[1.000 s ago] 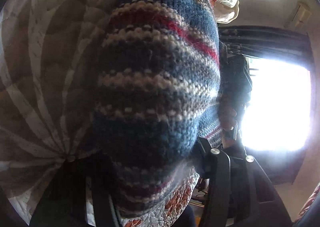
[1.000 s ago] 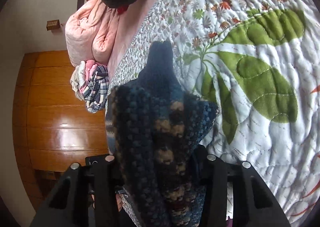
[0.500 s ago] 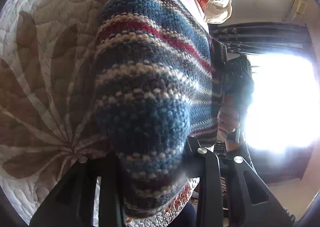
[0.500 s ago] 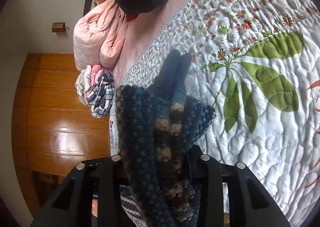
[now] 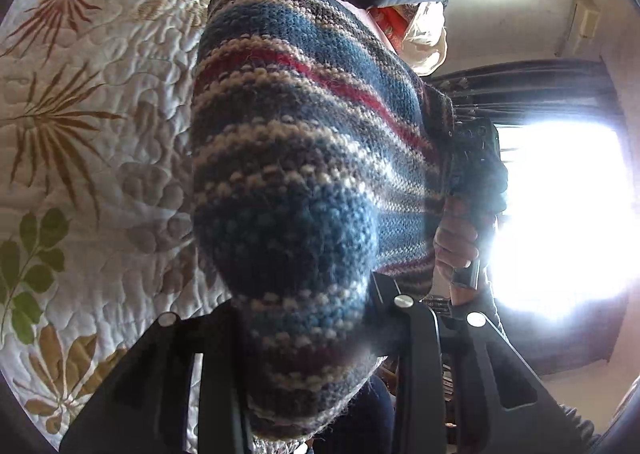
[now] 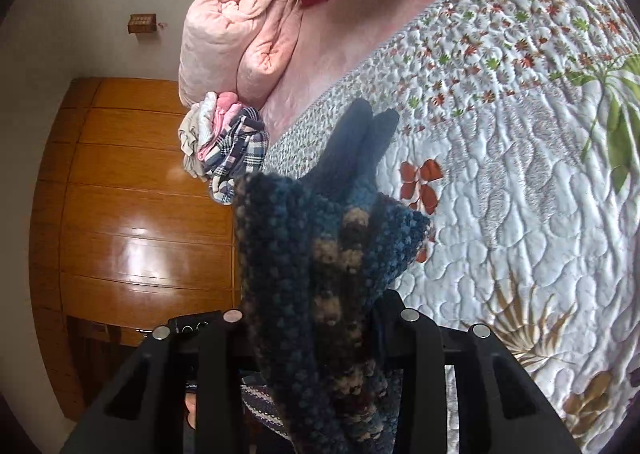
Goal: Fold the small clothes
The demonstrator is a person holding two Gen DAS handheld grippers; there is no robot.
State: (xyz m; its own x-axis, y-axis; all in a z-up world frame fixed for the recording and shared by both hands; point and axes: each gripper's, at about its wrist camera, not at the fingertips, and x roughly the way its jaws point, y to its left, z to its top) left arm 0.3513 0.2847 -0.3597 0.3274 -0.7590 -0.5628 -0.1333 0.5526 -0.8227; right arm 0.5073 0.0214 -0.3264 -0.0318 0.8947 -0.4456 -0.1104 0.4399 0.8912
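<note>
A white quilted bedspread (image 6: 520, 213), stitched in rounded puffs and printed with green leaves, tan palm fronds and small red flowers, covers the bed and fills the right of the right wrist view and the left of the left wrist view (image 5: 100, 157). Beyond its patterned border lies a plain pink sheet (image 6: 340, 49), and at the head of the bed a rolled pink comforter (image 6: 236, 41) sits beside a small heap of crumpled clothes (image 6: 224, 149), one of them navy plaid. Behind the bed stands a glossy wooden panelled wardrobe (image 6: 132, 213), and a small brown box (image 6: 142, 22) hangs on the pale wall. In the left wrist view a bright window (image 5: 560, 221) blows out to white under a dark curtain (image 5: 532, 93). The striped knitted sweater (image 5: 304, 157), in blue, cream, brown and red bands, is held up off the bedspread between the two tools. The left gripper (image 5: 308, 318) is clamped on a bunched fold of it, and the right gripper (image 6: 320, 318) pinches another thick fold (image 6: 320, 254), with a dark blue part of the knit hanging out past it toward the bed. A hand (image 5: 456, 246) holding the other tool shows at the sweater's far edge.
</note>
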